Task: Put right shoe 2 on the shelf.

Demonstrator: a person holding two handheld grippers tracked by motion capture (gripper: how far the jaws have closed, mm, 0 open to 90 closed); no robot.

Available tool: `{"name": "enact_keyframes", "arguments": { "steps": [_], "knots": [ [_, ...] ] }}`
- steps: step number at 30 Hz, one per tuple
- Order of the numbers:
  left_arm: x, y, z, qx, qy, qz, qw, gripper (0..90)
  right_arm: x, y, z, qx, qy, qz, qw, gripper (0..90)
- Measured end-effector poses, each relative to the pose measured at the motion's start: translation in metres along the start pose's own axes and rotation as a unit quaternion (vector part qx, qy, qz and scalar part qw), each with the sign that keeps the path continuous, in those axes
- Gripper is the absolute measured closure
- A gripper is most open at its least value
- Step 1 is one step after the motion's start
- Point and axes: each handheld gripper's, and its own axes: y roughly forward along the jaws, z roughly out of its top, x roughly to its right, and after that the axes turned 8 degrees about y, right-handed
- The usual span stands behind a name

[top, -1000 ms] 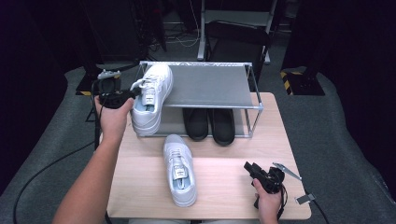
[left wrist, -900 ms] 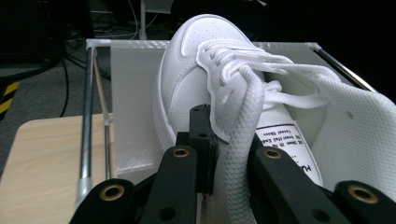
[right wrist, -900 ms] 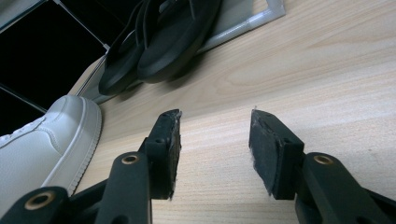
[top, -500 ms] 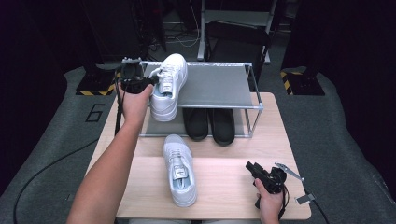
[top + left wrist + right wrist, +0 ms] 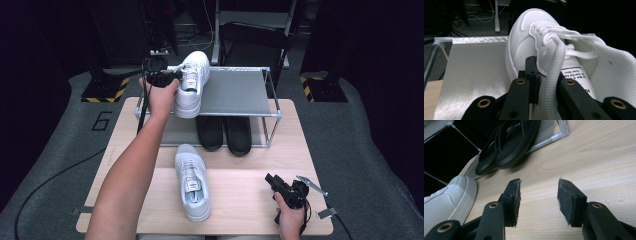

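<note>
over the rack's top shelf [image 5: 235,92], the left gripper [image 5: 162,77] is clamped on the white sneaker [image 5: 192,82]'s collar; near the table's [image 5: 250,195] front edge, the right gripper [image 5: 280,187] rests with jaws apart, gripping nothing.

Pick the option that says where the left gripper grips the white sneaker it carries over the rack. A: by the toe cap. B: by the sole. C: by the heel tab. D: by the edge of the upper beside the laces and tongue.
D: in the left gripper view the left gripper is shut on the white sneaker at the lace-side edge beside the tongue.
</note>
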Motion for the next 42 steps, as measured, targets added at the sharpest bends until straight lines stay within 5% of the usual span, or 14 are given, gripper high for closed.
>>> {"name": "enact_keyframes", "arguments": {
  "steps": [11,22,27,35,42],
  "knots": [
    [0.004,0.032,0.005,-0.004,-0.035,0.002,0.9994,83.0,0.004,-0.003,-0.002,0.001,-0.001,-0.009,1.0,53.1],
    [0.001,0.046,-0.003,-0.028,-0.032,0.014,0.999,81.2,0.004,-0.004,-0.003,0.001,0.001,-0.01,1.0,53.1],
    [-0.009,0.05,-0.01,-0.029,-0.058,-0.013,0.9978,74.2,0.004,-0.003,-0.004,-0.003,-0.001,-0.01,0.9999,53.1],
    [-0.013,0.046,-0.009,-0.032,-0.023,-0.007,0.9992,51.3,0.004,-0.003,-0.004,-0.002,0.0,-0.009,1.0,53.0],
    [-0.008,0.02,0.001,-0.002,-0.001,-0.029,0.9996,48.8,0.003,-0.003,-0.004,-0.003,-0.002,-0.01,0.9999,52.8]
  ]
}}
